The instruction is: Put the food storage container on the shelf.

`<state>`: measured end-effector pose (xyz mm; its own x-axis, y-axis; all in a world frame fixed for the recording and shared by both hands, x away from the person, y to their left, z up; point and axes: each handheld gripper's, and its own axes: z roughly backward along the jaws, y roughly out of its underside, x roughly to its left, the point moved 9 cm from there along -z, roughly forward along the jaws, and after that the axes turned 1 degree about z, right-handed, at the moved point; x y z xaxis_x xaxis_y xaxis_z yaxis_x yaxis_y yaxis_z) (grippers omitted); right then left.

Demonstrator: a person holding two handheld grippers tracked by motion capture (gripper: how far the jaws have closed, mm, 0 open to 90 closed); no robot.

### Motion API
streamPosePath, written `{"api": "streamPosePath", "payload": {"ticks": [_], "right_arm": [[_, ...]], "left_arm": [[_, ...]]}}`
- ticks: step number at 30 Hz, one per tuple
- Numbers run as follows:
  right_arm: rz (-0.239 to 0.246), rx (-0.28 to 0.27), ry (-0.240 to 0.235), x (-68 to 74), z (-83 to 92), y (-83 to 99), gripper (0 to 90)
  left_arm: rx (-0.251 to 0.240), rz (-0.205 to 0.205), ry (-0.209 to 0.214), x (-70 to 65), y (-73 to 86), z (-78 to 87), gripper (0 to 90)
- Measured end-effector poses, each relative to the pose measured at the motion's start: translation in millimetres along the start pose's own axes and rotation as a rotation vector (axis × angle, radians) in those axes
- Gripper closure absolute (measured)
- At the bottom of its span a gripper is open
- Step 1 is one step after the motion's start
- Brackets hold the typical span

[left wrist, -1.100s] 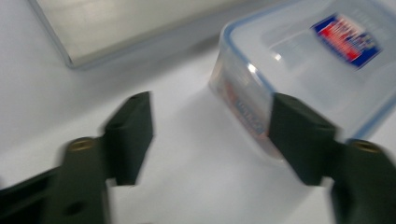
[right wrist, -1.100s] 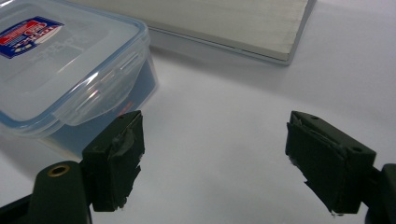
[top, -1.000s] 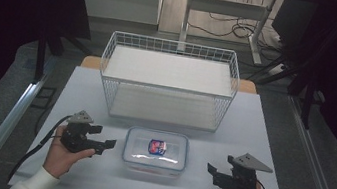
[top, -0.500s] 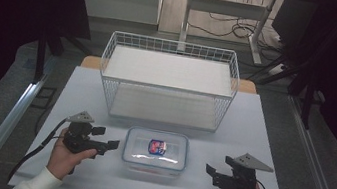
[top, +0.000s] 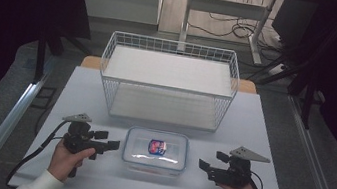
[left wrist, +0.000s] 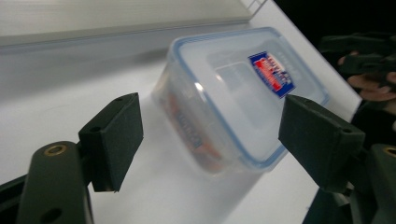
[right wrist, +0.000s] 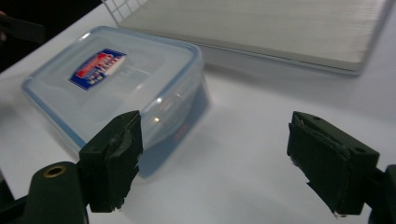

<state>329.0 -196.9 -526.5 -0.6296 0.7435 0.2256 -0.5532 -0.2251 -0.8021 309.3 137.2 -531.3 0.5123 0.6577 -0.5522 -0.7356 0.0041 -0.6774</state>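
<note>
A clear lidded food container (top: 156,148) with a blue seal and a red-and-blue label lies flat at the table's front middle. My left gripper (top: 108,139) is just left of it and points at its short side. Its jaws have just been closing a little but still stand wide, with nothing pressed between them. In the left gripper view the container (left wrist: 233,93) lies just ahead of the left gripper (left wrist: 217,137). My right gripper (top: 211,160) is a short way right of the container, open and empty. The right gripper view shows the container (right wrist: 116,84) ahead-left of the right gripper (right wrist: 222,158).
A white wire basket (top: 167,87) with a pale board on its floor stands behind the container, mid-table. The white table (top: 86,92) has bare room on both sides of it. Cables trail from both grippers. Dark curtains and a desk frame lie beyond.
</note>
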Motion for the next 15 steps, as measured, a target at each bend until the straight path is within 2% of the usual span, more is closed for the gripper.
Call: {"api": "streamPosePath", "payload": {"ticks": [2,4,6,7,8,9,10,11,12,14,15], "right_arm": [[-0.020,0.008,-0.045,10.8,-7.4,-3.8,17.4],[-0.021,0.008,-0.067,16.4,-11.1,-6.4,16.9],[-0.021,0.005,-0.080,19.0,-13.6,-7.8,16.8],[-0.042,0.008,-0.106,22.9,-19.1,-9.8,16.7],[-0.042,0.008,-0.106,22.9,-19.1,-9.8,16.7],[-0.050,0.015,-0.112,24.0,-20.8,-10.1,16.6],[-0.048,0.023,-0.117,25.8,-26.5,-11.3,16.6],[-0.048,0.028,-0.120,26.9,-29.2,-11.8,16.6],[-0.046,0.028,-0.126,28.1,-31.8,-12.8,16.6],[-0.045,0.029,-0.135,30.5,-34.8,-14.7,16.7],[-0.043,0.028,-0.139,31.2,-35.5,-15.6,16.7]], "left_arm": [[-0.001,0.026,0.032,0.7,-2.2,-4.4,22.9],[0.008,0.067,0.068,1.8,-3.4,-10.8,23.2],[0.015,0.080,0.077,2.4,-3.0,-13.3,23.1],[0.026,0.113,0.091,4.8,-1.9,-18.3,23.0],[0.026,0.113,0.091,4.8,-1.9,-18.3,23.0],[0.030,0.137,0.106,6.4,-1.2,-20.4,23.0],[0.043,0.183,0.128,11.6,0.7,-24.9,22.8],[0.055,0.197,0.135,14.6,2.2,-27.6,22.6],[0.064,0.208,0.139,17.3,3.7,-30.7,22.6],[0.093,0.205,0.144,20.4,7.7,-36.6,23.2],[0.093,0.205,0.144,20.4,7.7,-36.6,23.4]]}}
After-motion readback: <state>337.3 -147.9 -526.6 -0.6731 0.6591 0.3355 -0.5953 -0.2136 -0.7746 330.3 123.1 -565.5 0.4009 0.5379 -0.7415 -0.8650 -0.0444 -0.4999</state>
